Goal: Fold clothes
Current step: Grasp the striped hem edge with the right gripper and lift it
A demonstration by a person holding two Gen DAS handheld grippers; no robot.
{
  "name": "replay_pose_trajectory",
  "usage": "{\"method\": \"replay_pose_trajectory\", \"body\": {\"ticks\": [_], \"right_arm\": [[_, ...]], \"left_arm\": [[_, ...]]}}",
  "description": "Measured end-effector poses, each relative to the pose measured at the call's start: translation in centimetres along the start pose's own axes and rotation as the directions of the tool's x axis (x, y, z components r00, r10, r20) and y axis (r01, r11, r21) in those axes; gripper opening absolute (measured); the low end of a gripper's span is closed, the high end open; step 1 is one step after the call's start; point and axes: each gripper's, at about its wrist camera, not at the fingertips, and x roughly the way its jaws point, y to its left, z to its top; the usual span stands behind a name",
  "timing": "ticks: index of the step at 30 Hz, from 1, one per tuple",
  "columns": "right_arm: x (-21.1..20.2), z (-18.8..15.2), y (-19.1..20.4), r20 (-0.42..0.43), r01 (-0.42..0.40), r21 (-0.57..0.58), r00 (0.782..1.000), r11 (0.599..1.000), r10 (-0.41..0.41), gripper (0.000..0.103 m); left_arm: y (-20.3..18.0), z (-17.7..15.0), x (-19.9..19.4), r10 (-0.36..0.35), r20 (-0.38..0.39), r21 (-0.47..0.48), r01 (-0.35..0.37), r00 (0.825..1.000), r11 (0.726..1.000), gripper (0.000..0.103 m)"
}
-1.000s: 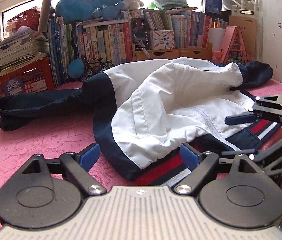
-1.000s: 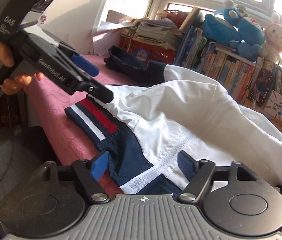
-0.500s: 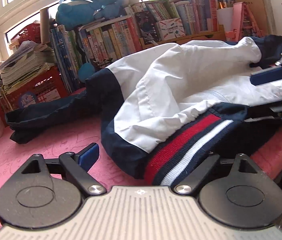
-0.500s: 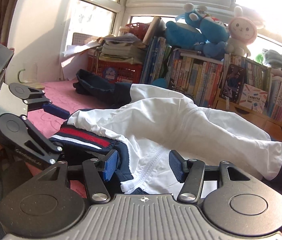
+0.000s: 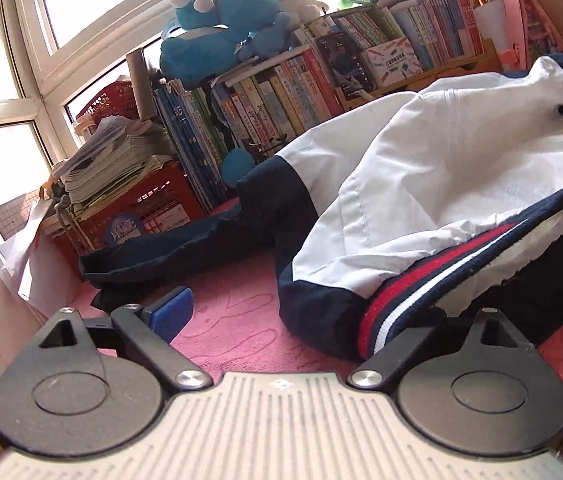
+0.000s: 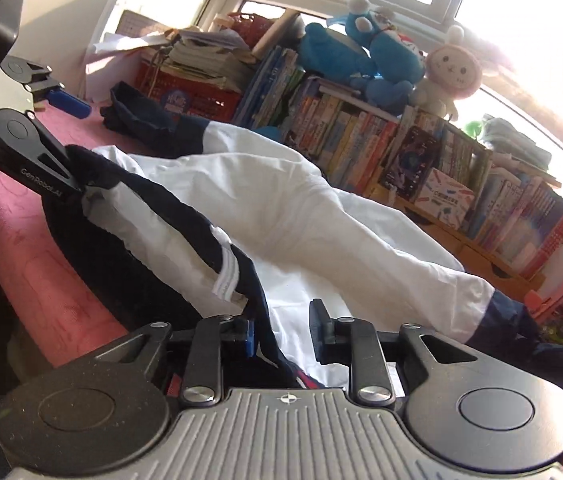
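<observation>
While my left fingers (image 5: 281, 312) gape wide around the jacket (image 5: 421, 184) hem, my right fingers (image 6: 281, 332) have just been closing on it.

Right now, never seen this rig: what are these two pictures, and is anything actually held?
No robot here: a person holds a two-finger tool in each hand, with a fisheye camera on each that looks along its fingers. One picture is from the left gripper, the other from the right gripper. A white and navy jacket lies rumpled on a pink cover, with books and plush toys behind. The left fingers stand wide and have just been opening; the striped hem drapes over one of them. The right fingers have just been closing with the jacket's navy edge between them, but a gap shows, so nothing looks clamped yet.
</observation>
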Motion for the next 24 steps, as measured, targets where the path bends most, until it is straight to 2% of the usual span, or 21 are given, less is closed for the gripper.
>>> {"method": "replay_pose_trajectory", "body": {"ticks": [1,2,3,5,7,9,12,14,15,16,18,20,21,22,24], "right_arm": [[-0.2,-0.9,-0.6,-0.031,0.027,-0.011,0.999,1.000,-0.028,0.030],[-0.4,-1.5,-1.0,-0.062,0.060,-0.017,0.996,0.998,-0.060,0.024],[-0.5,-2.2,-1.4,-0.092,0.115,-0.032,0.989,0.993,-0.118,0.013],[-0.5,-3.2,-2.3,-0.141,0.170,-0.053,0.974,0.984,-0.176,0.011],[-0.4,-3.6,-3.0,-0.154,0.222,-0.047,0.962,0.974,-0.226,0.012],[0.7,-3.4,-3.6,-0.153,0.247,-0.030,0.957,0.969,-0.248,0.012],[3.4,-2.4,-4.4,-0.116,0.242,0.020,0.964,0.970,-0.238,0.012],[5.6,-0.2,-4.6,-0.036,0.238,0.021,0.971,0.971,-0.237,0.012],[6.7,1.5,-4.8,0.026,0.237,0.024,0.971,0.971,-0.237,0.011],[7.5,3.3,-5.2,0.083,0.238,0.034,0.967,0.971,-0.240,0.011],[7.4,5.9,-5.7,0.172,0.247,0.052,0.952,0.968,-0.252,0.011],[6.0,7.5,-6.1,0.246,0.251,0.053,0.935,0.967,-0.256,0.011],[5.0,7.3,-6.3,0.256,0.250,0.039,0.934,0.968,-0.251,0.012],[4.0,6.6,-6.3,0.245,0.246,0.015,0.939,0.969,-0.242,0.012],[2.2,4.3,-5.9,0.171,0.229,-0.063,0.962,0.971,-0.215,0.014]], "left_arm": [[-0.2,-0.2,0.2,0.006,-0.001,0.011,-0.006,1.000,1.000,0.094],[-0.5,-0.4,0.3,0.010,-0.002,0.021,-0.010,1.000,1.000,0.094],[-0.6,-0.5,0.5,0.016,0.001,0.021,-0.016,1.000,1.000,0.094],[-0.5,-0.3,0.8,0.026,0.004,-0.003,-0.026,1.000,1.000,0.094],[0.0,0.2,1.0,0.056,0.018,-0.046,-0.056,0.998,0.997,0.094],[1.0,1.2,1.2,0.119,0.043,-0.064,-0.116,0.992,0.991,0.094],[4.0,3.3,2.2,0.183,0.087,-0.096,-0.174,0.979,0.980,0.094],[6.0,5.0,2.9,0.262,0.121,-0.089,-0.252,0.958,0.964,0.094],[7.5,6.0,3.1,0.314,0.142,-0.098,-0.302,0.939,0.948,0.094],[8.9,6.9,2.9,0.350,0.156,-0.123,-0.334,0.924,0.935,0.094],[10.9,7.7,1.6,0.389,0.173,-0.177,-0.360,0.905,0.916,0.094],[11.3,7.3,0.0,0.389,0.168,-0.181,-0.359,0.906,0.915,0.095],[10.8,6.4,-0.9,0.363,0.152,-0.165,-0.338,0.919,0.927,0.095],[9.9,5.4,-1.5,0.329,0.124,-0.143,-0.312,0.936,0.939,0.095],[7.8,3.3,-2.7,0.260,0.066,-0.090,-0.254,0.963,0.963,0.095]]}}
